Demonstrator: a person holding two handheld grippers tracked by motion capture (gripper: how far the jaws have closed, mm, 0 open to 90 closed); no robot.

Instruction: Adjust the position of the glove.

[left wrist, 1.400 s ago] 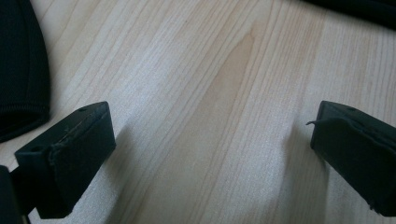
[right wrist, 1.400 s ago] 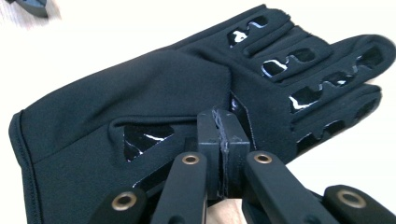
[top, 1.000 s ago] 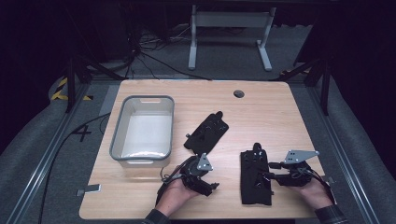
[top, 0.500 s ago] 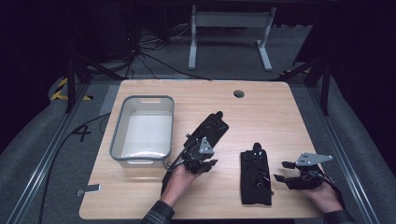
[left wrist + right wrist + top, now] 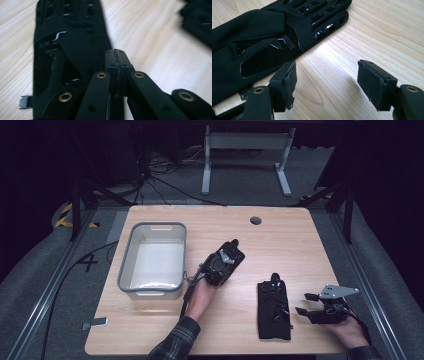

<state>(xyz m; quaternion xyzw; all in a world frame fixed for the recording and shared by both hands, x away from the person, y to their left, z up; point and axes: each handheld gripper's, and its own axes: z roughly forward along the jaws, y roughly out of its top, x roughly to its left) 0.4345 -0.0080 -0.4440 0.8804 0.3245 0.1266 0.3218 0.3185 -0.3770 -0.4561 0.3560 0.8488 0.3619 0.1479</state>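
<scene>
Two hands (image 5: 202,296) flat by gloves (image 5: 274,310)

gloves: 2 (image 5: 274,305) (image 5: 227,262) | bin: 1 (image 5: 127,270) | tools: 2 (image 5: 231,254) (image 5: 303,303)

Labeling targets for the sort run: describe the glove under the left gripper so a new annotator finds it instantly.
Start at the grey bin on the left half of the wooden table. Just right of it a black glove lies at a slant, with the left gripper on top of it. The other black glove lies straight, nearer the front edge, beside the right gripper.
</scene>
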